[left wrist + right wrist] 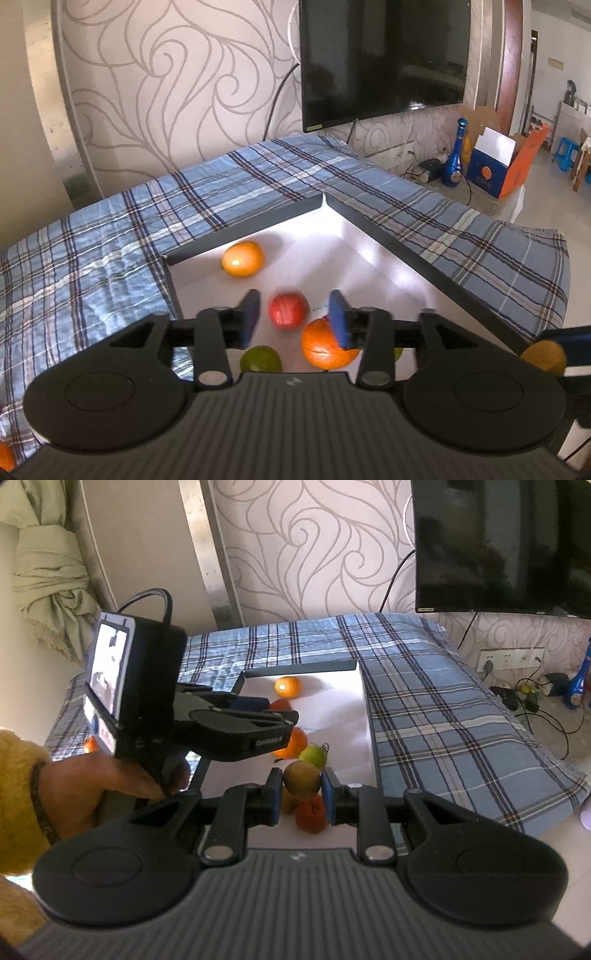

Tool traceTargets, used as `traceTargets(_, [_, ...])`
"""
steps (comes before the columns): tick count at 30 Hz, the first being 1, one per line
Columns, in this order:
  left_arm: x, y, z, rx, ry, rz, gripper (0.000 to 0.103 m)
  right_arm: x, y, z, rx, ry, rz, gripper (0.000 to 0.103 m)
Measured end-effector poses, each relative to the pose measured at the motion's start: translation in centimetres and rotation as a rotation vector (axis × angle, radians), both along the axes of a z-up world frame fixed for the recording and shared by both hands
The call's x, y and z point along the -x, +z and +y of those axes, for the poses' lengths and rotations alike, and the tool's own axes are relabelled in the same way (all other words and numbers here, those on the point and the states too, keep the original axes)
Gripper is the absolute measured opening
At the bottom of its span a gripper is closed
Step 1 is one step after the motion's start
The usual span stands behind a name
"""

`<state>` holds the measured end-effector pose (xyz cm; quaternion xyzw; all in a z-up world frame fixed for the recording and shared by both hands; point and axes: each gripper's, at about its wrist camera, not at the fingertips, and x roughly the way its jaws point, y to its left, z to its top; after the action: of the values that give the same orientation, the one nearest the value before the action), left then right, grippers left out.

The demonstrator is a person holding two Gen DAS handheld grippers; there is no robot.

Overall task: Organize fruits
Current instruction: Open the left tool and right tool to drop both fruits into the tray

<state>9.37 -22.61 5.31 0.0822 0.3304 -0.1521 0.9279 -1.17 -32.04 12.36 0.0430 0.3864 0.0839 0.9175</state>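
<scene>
- Right gripper (302,792) is clamped on a brownish fruit (301,780) just above the box (364,698); lower before letting go (round fruit rolls).
- Left gripper (293,319) hangs spread and empty over the apple (288,309); keep it apart.
- Aim for bare floor, beside the orange (327,345).

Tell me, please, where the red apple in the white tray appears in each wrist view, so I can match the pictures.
Left wrist: red apple just below centre, seen between the left gripper fingers.
Right wrist: red apple left of centre, mostly hidden behind the left gripper.
Shared landmark: the orange near the tray's far wall.
</scene>
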Motion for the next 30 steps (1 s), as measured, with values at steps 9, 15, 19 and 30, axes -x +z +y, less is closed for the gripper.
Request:
traceTargets(9, [2.4, 2.3, 1.7, -0.007, 0.043, -0.060, 0.051, -1.9, -0.7, 0.5, -0.019, 0.063, 0.016, 0.026])
traceTargets(15, [5.4, 4.6, 3.8, 0.023, 0.089, -0.093, 0.051, -3.4, -1.3, 0.8, -0.022, 0.101, 0.034, 0.026])
traceTargets(19, [7.4, 5.6, 5.4, 0.023, 0.130, -0.101, 0.051, -4.2, -1.8, 1.1, -0.026, 0.133, 0.041, 0.026])
traceTargets(30, [13.1, 7.5, 10.3, 0.012, 0.288, -0.141, 0.054, -6.3, -3.1, 2.2, 0.024, 0.173, 0.048, 0.026])
